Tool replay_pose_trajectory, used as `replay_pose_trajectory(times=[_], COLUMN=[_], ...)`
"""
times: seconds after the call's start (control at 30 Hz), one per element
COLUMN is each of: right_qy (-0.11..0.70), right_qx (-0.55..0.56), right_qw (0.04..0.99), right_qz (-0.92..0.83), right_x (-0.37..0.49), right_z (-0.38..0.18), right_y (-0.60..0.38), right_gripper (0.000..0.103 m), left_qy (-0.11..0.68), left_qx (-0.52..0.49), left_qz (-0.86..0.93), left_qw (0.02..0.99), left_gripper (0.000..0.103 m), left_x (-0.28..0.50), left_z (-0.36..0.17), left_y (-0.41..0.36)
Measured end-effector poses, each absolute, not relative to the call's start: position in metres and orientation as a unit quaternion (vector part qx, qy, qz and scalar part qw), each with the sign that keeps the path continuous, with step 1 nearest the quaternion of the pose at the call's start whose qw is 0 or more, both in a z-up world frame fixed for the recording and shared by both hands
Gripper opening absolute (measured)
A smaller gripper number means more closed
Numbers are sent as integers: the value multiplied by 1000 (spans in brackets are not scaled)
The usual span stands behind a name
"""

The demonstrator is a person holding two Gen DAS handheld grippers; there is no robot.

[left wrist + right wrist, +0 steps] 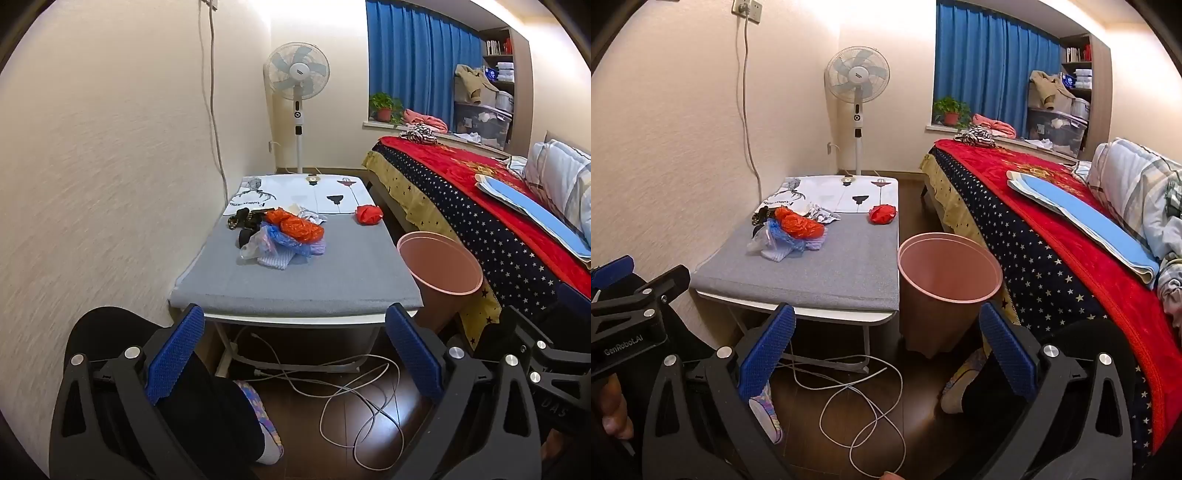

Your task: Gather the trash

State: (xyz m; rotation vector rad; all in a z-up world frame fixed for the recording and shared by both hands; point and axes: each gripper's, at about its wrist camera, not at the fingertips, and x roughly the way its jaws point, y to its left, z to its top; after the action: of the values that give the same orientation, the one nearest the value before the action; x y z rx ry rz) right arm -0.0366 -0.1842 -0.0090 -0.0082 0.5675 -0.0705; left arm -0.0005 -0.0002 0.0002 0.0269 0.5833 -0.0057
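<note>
A pile of crumpled plastic bags [284,234], orange, blue, clear and black, lies on the grey mat of a low table [314,284]. A separate red crumpled bag [368,214] lies near the table's right edge. A pink empty bin [439,269] stands on the floor right of the table. The pile [792,232], red bag [882,214] and bin [945,273] also show in the right wrist view. My left gripper [295,354] is open and empty, short of the table's near edge. My right gripper [886,354] is open and empty, in front of the bin.
A bed with a red blanket [1071,229] runs along the right. A standing fan [298,96] is behind the table. White cables [857,406] lie looped on the dark floor. The person's feet in slippers [768,413] are near the grippers. A wall is at left.
</note>
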Motion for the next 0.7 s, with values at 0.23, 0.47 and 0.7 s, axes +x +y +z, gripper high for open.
replay_pose_trajectory(times=[0.23, 0.47, 0.7], right_qy=[279, 281, 280], right_qx=[0, 1, 1], right_qw=[960, 959, 959], right_qz=[-36, -35, -35], right_x=[-37, -38, -35], right_z=[-8, -8, -9], right_y=[-184, -184, -183], right_gripper=[98, 98, 98], left_qy=[289, 288, 288], left_qx=[15, 16, 17], left_qz=[-1, -1, -2], left_qw=[957, 957, 957], left_gripper=[95, 95, 95], left_x=[-3, -3, -4], left_z=[1, 1, 1], left_y=[0, 1, -1])
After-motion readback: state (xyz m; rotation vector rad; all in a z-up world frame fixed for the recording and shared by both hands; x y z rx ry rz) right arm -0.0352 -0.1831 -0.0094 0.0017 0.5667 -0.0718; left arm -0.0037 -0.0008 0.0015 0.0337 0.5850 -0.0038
